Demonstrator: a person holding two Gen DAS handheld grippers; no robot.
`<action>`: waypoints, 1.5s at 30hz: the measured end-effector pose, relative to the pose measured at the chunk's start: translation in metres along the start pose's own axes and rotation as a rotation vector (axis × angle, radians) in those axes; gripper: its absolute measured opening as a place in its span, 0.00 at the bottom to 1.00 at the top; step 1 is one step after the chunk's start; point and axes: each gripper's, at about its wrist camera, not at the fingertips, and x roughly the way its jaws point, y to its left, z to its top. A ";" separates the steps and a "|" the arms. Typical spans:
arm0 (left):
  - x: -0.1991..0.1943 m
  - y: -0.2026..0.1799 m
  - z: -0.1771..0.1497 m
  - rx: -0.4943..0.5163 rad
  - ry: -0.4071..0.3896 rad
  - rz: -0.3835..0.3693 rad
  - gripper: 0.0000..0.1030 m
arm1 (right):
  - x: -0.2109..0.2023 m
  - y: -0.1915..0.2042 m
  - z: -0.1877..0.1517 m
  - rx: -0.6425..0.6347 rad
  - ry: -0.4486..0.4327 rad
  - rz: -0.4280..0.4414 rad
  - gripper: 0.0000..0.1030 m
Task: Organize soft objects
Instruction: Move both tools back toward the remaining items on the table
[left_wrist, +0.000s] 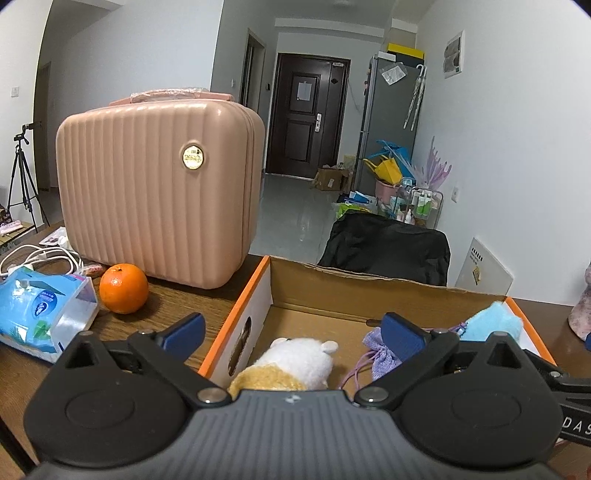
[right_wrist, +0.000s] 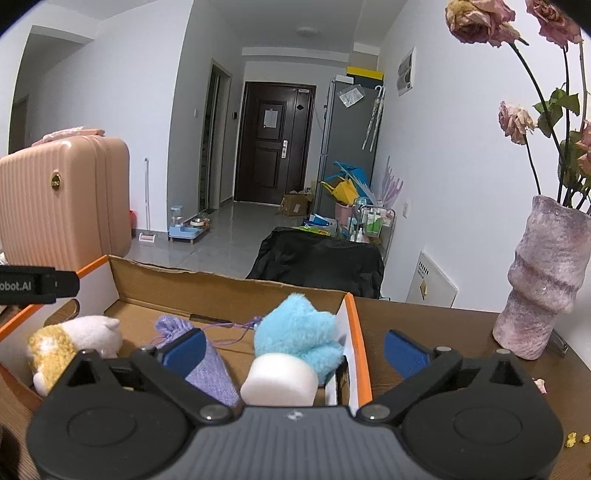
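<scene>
An open cardboard box (left_wrist: 317, 291) with orange rims sits on the wooden table; it also shows in the right wrist view (right_wrist: 229, 288). Inside lie a white and yellow plush toy (left_wrist: 295, 360) (right_wrist: 74, 339), a purple drawstring pouch (left_wrist: 380, 354) (right_wrist: 207, 365) and a blue and white plush toy (left_wrist: 491, 323) (right_wrist: 295, 343). My left gripper (left_wrist: 293, 330) is open and empty above the box's left rim, over the white plush. My right gripper (right_wrist: 295, 350) is open and empty above the box's right rim, over the blue plush.
A pink ribbed case (left_wrist: 159, 184) stands at the back left. An orange (left_wrist: 123, 283), a blue wipes pack (left_wrist: 40, 314) and white cables (left_wrist: 44, 256) lie left of the box. A purple vase with dried roses (right_wrist: 543, 280) stands right. A black chair back (left_wrist: 388, 251) is behind the table.
</scene>
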 end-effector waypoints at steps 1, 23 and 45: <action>-0.002 -0.001 0.000 0.000 -0.005 0.001 1.00 | -0.002 0.000 0.000 0.001 -0.004 -0.001 1.00; -0.065 0.009 -0.017 0.030 -0.105 0.005 1.00 | -0.064 -0.010 -0.009 0.027 -0.104 -0.022 1.00; -0.116 0.034 -0.050 0.052 -0.119 0.003 1.00 | -0.135 -0.001 -0.036 0.012 -0.164 0.020 1.00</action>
